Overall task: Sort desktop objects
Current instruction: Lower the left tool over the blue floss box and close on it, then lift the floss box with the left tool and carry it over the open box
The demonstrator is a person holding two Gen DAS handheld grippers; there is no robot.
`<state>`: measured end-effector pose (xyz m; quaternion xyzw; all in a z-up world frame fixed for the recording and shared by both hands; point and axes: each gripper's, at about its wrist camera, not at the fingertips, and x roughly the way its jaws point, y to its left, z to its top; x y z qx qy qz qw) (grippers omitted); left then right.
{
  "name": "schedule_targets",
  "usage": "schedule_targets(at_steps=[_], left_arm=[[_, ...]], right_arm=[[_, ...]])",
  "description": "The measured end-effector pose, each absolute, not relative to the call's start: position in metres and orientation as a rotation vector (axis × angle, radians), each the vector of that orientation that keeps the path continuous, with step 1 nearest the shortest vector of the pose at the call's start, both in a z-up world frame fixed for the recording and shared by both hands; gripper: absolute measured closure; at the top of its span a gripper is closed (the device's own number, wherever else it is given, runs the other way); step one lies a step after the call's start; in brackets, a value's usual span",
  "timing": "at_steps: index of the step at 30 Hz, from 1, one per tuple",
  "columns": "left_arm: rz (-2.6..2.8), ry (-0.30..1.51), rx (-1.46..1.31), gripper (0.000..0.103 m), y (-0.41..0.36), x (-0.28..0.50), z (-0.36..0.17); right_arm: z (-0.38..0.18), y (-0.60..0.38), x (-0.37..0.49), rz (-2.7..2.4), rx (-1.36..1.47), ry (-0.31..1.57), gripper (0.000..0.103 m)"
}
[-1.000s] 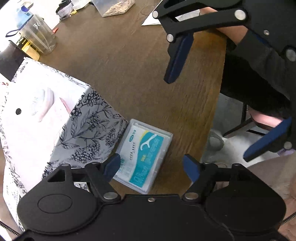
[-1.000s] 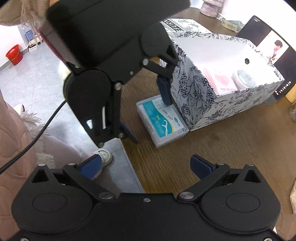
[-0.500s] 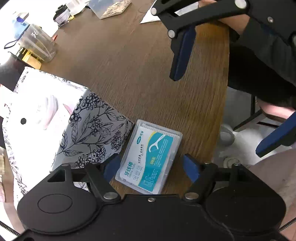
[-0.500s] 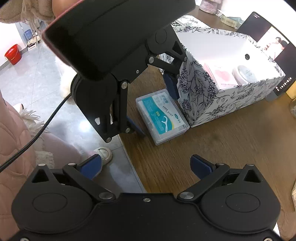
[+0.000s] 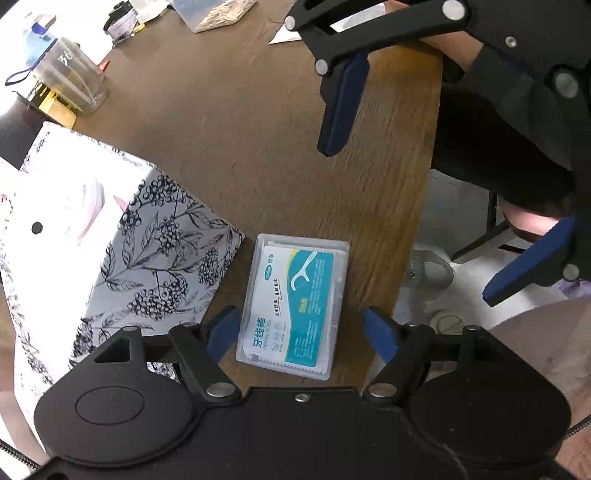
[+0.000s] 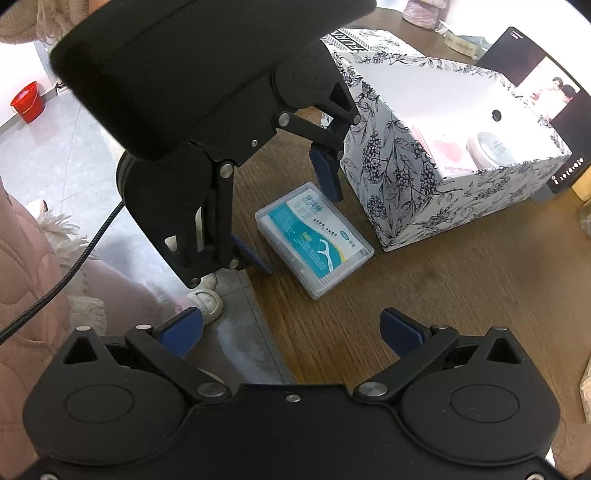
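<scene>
A clear plastic box of floss picks (image 5: 295,306) with a teal label lies flat on the wooden table near its edge, next to an open floral storage box (image 5: 147,251). My left gripper (image 5: 301,330) is open, one blue finger on each side of the floss box's near end, not pressing it. The right wrist view shows the same floss box (image 6: 314,236) with the left gripper (image 6: 288,214) straddling it beside the floral box (image 6: 406,173). My right gripper (image 6: 291,328) is open and holds nothing, hovering over the table edge; it also shows as the right gripper (image 5: 436,188).
The floral box holds a pink packet (image 6: 447,151) and a white round item (image 6: 491,147). A clear jug (image 5: 70,77) and a clear container (image 5: 214,11) stand at the far side. A lit screen (image 6: 535,92) stands behind the box. A red bucket (image 6: 27,101) and a shoe (image 6: 207,299) are on the floor.
My left gripper has come down and forward over the floss box, which now sits squarely between its fingers. The right gripper has hardly moved.
</scene>
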<state>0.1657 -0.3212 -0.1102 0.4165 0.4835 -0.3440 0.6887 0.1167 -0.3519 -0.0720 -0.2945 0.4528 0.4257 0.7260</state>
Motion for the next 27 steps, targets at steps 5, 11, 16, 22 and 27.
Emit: schedule_targets(at_steps=[5, 11, 16, 22, 27], left_arm=[[-0.731, 1.115, 0.846, 0.029, -0.321, 0.177, -0.113], [-0.7, 1.13, 0.755, 0.041, -0.32, 0.184, -0.112], [-0.687, 1.14, 0.745, 0.042, -0.321, 0.183, -0.112], [-0.623, 1.153, 0.676, 0.043, -0.319, 0.186, -0.109], [-0.629, 1.129, 0.666, 0.043, -0.321, 0.18, -0.098]], right_arm=[[-0.074, -0.352, 0.118, 0.938, -0.652, 1.004, 0.0], [-0.075, -0.353, 0.115, 0.934, -0.664, 1.011, 0.0], [-0.074, -0.354, 0.114, 0.932, -0.673, 1.011, 0.0], [-0.07, -0.354, 0.113, 0.926, -0.684, 1.01, 0.0], [-0.067, -0.355, 0.112, 0.921, -0.696, 1.012, 0.0]])
